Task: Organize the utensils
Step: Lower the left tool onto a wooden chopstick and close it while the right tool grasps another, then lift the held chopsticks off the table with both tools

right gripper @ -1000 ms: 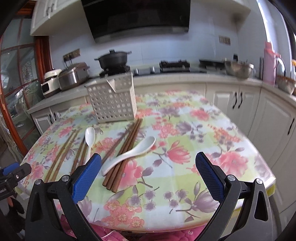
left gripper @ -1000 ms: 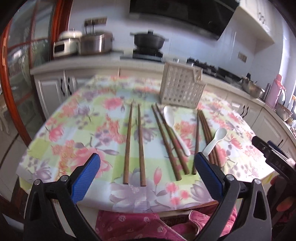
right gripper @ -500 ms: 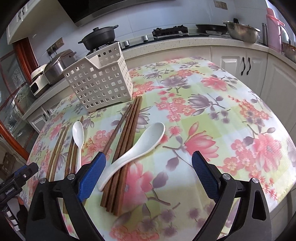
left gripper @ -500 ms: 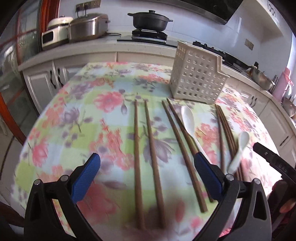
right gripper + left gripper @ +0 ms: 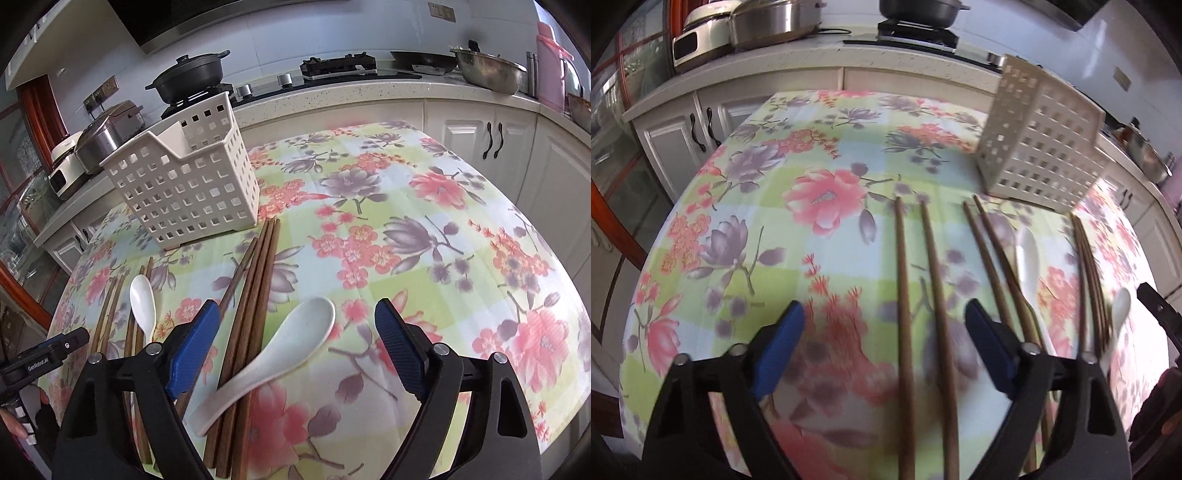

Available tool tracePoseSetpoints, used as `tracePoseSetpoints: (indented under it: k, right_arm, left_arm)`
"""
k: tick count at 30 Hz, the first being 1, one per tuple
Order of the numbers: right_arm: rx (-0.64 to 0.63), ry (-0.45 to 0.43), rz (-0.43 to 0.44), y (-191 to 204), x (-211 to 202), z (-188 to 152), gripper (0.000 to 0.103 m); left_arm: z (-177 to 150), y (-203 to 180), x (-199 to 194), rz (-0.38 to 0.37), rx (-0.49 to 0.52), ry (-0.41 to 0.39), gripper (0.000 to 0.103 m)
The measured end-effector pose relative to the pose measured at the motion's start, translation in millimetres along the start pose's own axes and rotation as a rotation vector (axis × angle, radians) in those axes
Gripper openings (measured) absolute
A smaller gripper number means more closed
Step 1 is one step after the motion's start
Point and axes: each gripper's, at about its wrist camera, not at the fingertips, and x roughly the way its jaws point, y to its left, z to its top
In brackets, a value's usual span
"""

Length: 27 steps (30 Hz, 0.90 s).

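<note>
Left tool (image 5: 882, 343) closing, straddling chopstick pair (image 5: 919, 314), no grip; right tool (image 5: 295, 343) closing around spoon (image 5: 273, 362), pads clear.

The right claw (image 5: 295, 350), jaws closing, hovers over a white spoon (image 5: 273, 362) lying across chopsticks (image 5: 251, 317).

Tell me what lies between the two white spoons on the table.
In the right wrist view, a bundle of brown chopsticks lies between the small spoon and the large spoon, whose handle rests across it.

We make out only small white lettering, too small to read surely, on the left gripper (image 5: 44, 350) at the left edge.
</note>
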Motion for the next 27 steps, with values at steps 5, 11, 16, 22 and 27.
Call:
tracePoseSetpoints:
  k: [5,11,16,22,27]
  right_arm:
    - [-0.044,-0.003,0.006,14,12,14,0.078]
    - [-0.095,0.025,0.012,27,31,25,0.069]
    - [-0.125,0.068,-0.003,30,47,28,0.055]
    - [-0.139,0.080,-0.022,31,58,32,0.042]
    - [-0.139,0.111,-0.044,26,68,32,0.032]
  left_arm:
    - [14,2,24,0.021,-0.010,0.041,0.066]
    - [27,-4,37,0.100,0.038,0.037,0.055]
    - [33,-8,42,0.099,0.072,0.038,0.036]
    - [39,-12,45,0.081,0.071,0.033,0.011]
    - [41,-13,47,0.066,0.069,0.030,0.006]
